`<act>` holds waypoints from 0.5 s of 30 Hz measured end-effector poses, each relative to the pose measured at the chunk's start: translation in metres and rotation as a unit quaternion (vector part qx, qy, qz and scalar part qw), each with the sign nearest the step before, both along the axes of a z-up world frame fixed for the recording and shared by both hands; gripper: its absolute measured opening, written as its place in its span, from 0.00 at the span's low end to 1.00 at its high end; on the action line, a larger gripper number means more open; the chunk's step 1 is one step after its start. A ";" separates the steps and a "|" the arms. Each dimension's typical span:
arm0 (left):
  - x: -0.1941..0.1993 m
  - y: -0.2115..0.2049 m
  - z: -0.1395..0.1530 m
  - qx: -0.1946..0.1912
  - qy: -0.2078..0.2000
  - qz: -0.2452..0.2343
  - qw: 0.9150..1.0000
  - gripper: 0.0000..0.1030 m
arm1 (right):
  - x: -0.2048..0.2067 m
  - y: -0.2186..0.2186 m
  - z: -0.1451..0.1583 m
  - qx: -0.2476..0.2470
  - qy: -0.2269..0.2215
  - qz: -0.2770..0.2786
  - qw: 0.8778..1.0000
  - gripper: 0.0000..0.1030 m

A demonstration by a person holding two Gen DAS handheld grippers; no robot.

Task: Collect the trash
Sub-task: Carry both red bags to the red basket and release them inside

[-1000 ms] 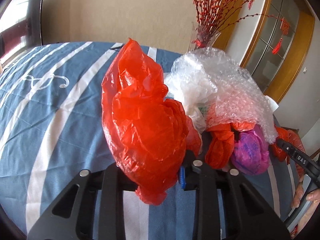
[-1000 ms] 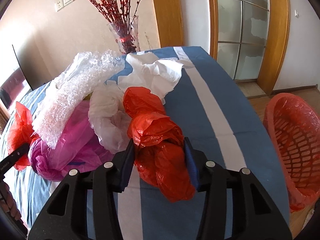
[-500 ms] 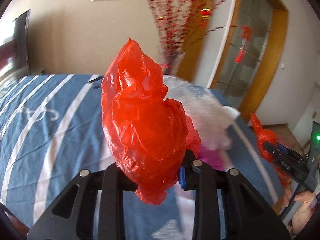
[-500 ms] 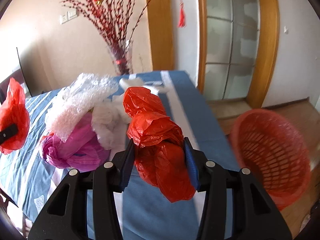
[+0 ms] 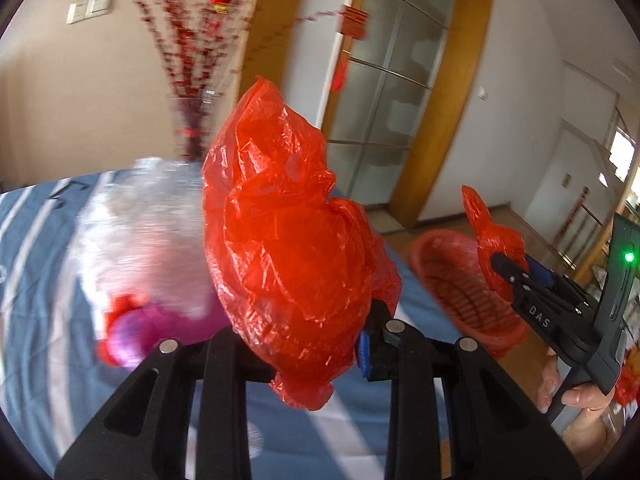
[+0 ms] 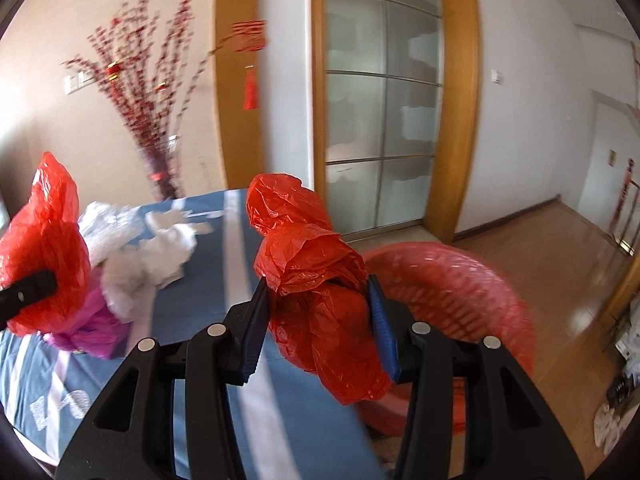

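Note:
My left gripper (image 5: pixel 300 344) is shut on a big crumpled red plastic bag (image 5: pixel 288 248), held in the air above the blue striped table (image 5: pixel 36 280). That same red plastic bag (image 6: pixel 44 248) shows at the left of the right wrist view. My right gripper (image 6: pixel 316 316) is shut on a smaller wad of red plastic (image 6: pixel 320 280); that wad of red plastic (image 5: pixel 492 240) also appears at the right of the left wrist view, over the red mesh basket (image 5: pixel 452 280). The red mesh basket (image 6: pixel 472 280) stands on the floor just past the table's right edge.
Bubble wrap (image 5: pixel 144 216), a purple bag (image 5: pixel 160 328), white plastic (image 6: pixel 144 260) and a white cloth (image 6: pixel 172 236) lie on the table. A vase of red branches (image 6: pixel 160 152) stands at its far end. A glass door (image 6: pixel 380 100) and wooden floor (image 6: pixel 560 248) lie beyond.
Both grippers have lifted their red bags off the table and swung right, bringing the red basket into view. The remaining pile now lies to the left. Neither grip changed.

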State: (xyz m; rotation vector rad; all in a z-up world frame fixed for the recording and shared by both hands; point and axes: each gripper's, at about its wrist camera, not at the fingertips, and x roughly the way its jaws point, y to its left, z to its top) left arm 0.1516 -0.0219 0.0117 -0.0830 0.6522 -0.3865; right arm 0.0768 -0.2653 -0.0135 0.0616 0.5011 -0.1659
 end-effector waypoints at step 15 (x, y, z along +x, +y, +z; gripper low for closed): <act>0.042 -0.119 -0.031 0.005 0.028 -0.104 0.994 0.28 | -0.001 -0.082 -0.020 0.039 0.008 -0.080 0.996 0.47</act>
